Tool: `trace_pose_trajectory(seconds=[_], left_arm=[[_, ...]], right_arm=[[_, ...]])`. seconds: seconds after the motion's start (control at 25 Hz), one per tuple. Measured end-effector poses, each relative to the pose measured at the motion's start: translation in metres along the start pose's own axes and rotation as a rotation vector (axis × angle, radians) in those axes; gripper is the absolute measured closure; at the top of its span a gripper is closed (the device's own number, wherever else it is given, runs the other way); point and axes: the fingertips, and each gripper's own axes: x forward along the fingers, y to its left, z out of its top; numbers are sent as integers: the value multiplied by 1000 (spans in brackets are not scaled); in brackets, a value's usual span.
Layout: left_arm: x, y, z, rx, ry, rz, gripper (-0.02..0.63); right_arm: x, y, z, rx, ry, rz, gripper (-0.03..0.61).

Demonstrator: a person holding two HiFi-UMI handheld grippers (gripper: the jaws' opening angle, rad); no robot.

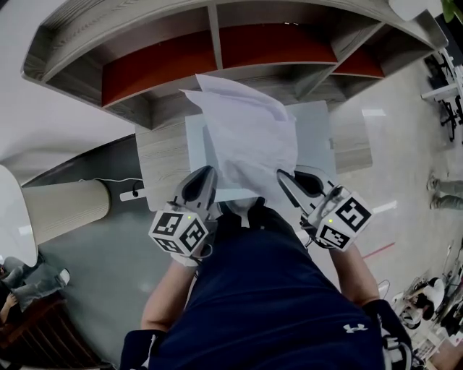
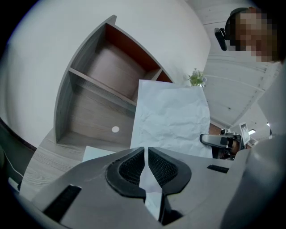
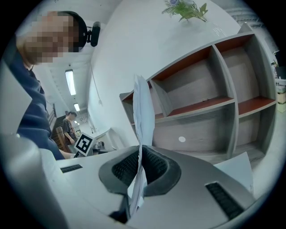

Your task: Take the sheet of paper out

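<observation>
A crumpled white sheet of paper [image 1: 249,137] stands lifted between both grippers, above a pale blue folder [image 1: 312,126] lying on the wooden table. My left gripper [image 1: 208,175] is shut on the sheet's lower left corner, and the paper [image 2: 172,116] rises broad in front of those jaws [image 2: 146,150]. My right gripper [image 1: 284,178] is shut on the lower right corner. In the right gripper view the paper [image 3: 144,107] shows edge-on, running up from the closed jaws [image 3: 139,151].
A grey curved shelf unit [image 1: 217,43] with red-brown back panels stands behind the table [image 1: 163,155]. A potted plant [image 3: 185,9] sits on top of it. A pale cylinder [image 1: 61,209] stands at the left, and people stand at the room's edges.
</observation>
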Motion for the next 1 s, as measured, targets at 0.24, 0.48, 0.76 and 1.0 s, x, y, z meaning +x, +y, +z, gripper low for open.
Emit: trace_pose_trajectory(seconds=[0.24,0.48,0.76,1.0], left_arm=[[0,6,-1,-9,1,6,575],[-1,6,2,-13,-11,9,575],[-1,7,2,-19,-10,27,575],[0,11,2,-19,-14,27,575]], right_arm=[[-2,2,4,-16,0,12,564],[-1,3,6,-15,-19,5,563],[-2,7,7,-17,-22,31,564],[0,6,10,-25,-34,32,563]])
